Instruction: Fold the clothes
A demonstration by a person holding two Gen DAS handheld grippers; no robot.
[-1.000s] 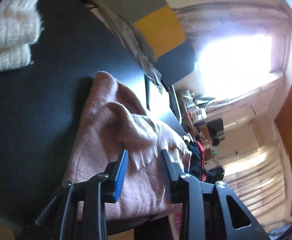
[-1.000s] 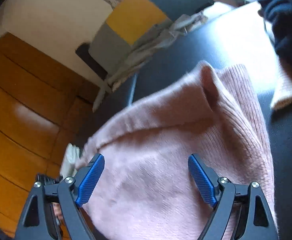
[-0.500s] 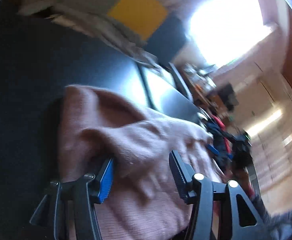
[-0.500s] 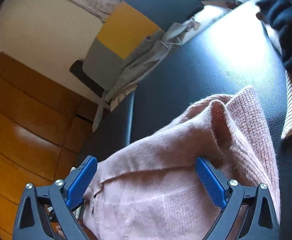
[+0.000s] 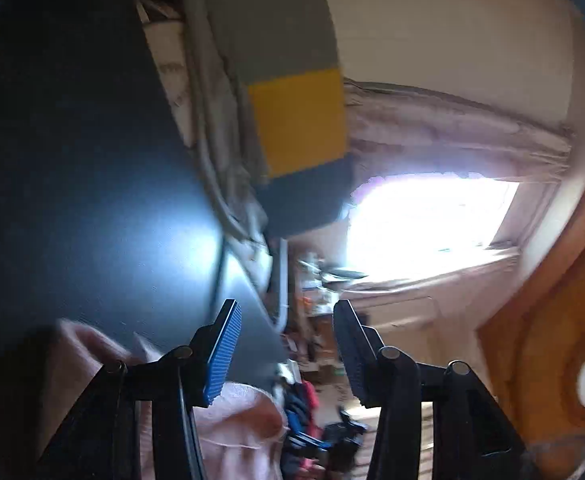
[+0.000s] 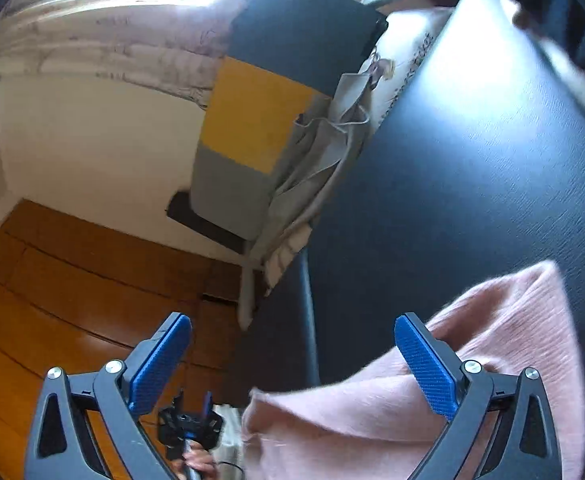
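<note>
The pink knitted sweater lies bunched on the black table. In the right wrist view it fills the lower right, and its edge runs beneath my right gripper. That gripper's jaws are opening wide and grip nothing. In the left wrist view the sweater shows only at the bottom, below and behind my left gripper. The left jaws are closing a little with only air between them, past the edge of the table.
A grey, yellow and dark blue panel with grey cloth draped beside it stands at the table's far edge. A dark garment lies at the far right corner. Wooden boards and a bright window lie beyond.
Both grippers have drawn back off the sweater, which has slid to the bottom of each view. The left jaws no longer straddle its fold. The right jaws have spread wider.
</note>
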